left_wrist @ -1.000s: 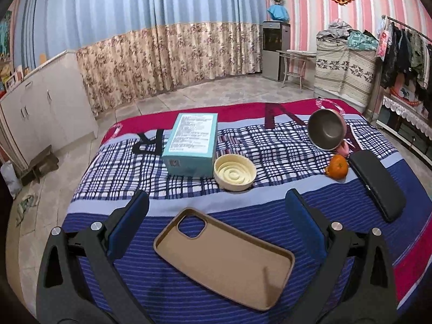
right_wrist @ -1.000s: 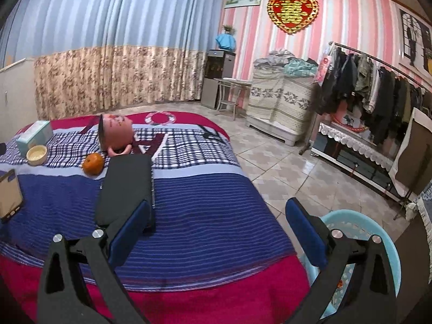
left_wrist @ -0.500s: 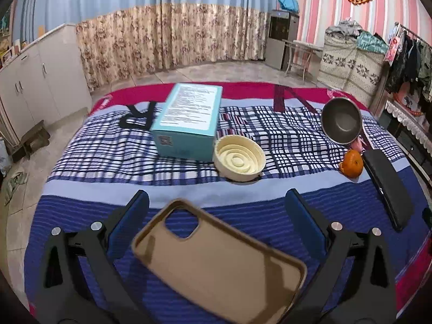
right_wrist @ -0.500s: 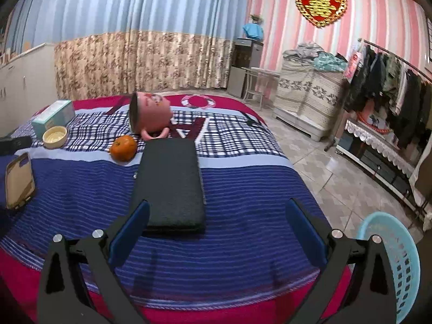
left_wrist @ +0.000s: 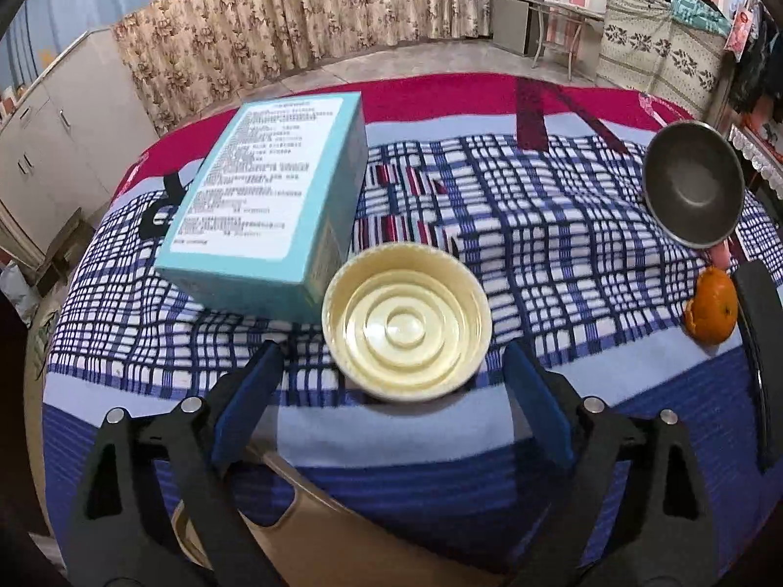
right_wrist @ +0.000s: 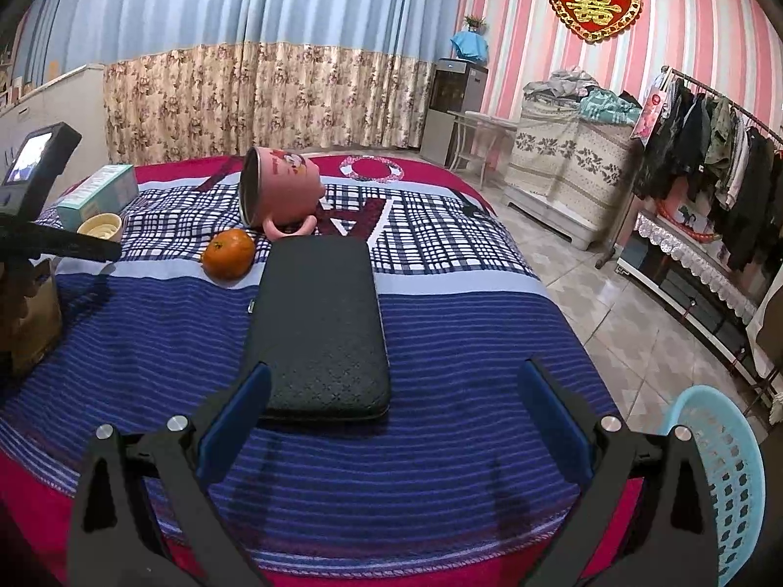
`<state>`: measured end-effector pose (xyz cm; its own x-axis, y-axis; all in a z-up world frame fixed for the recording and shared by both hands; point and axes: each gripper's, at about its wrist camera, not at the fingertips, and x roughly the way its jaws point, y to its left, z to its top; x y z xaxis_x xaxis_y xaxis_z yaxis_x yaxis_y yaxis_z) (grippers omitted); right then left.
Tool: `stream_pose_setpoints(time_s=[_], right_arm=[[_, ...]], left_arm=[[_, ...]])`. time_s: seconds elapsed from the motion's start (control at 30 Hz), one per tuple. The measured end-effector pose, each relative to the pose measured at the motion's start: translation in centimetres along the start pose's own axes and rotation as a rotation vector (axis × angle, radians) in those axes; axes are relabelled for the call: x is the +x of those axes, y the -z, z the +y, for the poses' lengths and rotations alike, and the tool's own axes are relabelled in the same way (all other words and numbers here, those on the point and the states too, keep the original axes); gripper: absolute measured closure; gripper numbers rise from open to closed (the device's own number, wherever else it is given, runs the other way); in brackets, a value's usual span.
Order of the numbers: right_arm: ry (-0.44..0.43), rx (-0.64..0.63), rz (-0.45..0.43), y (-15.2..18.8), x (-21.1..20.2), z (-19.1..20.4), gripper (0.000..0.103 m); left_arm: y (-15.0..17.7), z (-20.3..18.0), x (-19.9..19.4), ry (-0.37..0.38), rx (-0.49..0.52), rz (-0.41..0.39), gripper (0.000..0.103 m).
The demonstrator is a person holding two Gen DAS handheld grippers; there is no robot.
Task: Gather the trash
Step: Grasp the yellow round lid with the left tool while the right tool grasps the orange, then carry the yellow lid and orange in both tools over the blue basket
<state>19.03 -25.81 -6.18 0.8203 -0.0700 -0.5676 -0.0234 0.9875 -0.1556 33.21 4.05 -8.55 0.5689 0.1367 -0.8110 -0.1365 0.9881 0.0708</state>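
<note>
Two grippers' jaws wide over striped bedspread; pink-striped wall, perhaps tiled floor.

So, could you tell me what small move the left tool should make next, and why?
Probably ease forward and down until the cream lid sits between its fingers, then close. The left tool is open and lined up just short of it, holding nothing.

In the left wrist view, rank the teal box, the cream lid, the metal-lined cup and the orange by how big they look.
1. teal box
2. cream lid
3. metal-lined cup, though it lies farther off, so its rank against the lid is unsure
4. orange
</note>
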Motion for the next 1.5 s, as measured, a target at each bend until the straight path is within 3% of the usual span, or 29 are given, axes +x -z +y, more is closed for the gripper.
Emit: stream_pose_setpoints(time_s=[0.13,0.33,0.6,0.8,0.93,1.1,1.17,1.3,1.5], right_arm=[[0.000,-0.011,0.001,0.1,0.3,0.4,0.005],[-0.024,-0.025,-0.012,-0.4,-0.3,1.4,0.005],[-0.126,-0.017,0.005,-2.7,1.9,4.2,0.005],[-0.203,-0.014,0.021,-5.4,5.3,7.7,0.007],[-0.242,-0.054,0.082,-6.8,8.2,10.2,0.032],[-0.261,-0.077,0.138,-7.3,10.3,11.6,0.049],[-0.264,-0.091,0.147,-7.3,10.7,12.0,0.063],[-0.271,-0.076,0.113,-7.2,9.4,11.5,0.073],[-0.273,0.009,0.027,-7.0,4.0,7.6,0.073]], left_arm=[[0.2,0.3,-0.4,0.045,-0.015,-0.024,0.044],[1.9,1.5,-2.4,0.090,-0.055,-0.118,0.044],[6.4,4.1,-5.9,0.026,-0.146,-0.256,0.044],[7.1,5.8,-5.5,0.049,-0.215,-0.256,0.044],[6.9,5.9,-5.3,0.048,-0.200,-0.253,0.044],[7.0,6.2,-5.0,0.055,-0.202,-0.248,0.044],[7.0,6.2,-5.0,0.055,-0.200,-0.247,0.044],[7.0,6.2,-4.9,0.058,-0.194,-0.243,0.044],[6.8,6.0,-4.7,0.051,-0.185,-0.238,0.044]])
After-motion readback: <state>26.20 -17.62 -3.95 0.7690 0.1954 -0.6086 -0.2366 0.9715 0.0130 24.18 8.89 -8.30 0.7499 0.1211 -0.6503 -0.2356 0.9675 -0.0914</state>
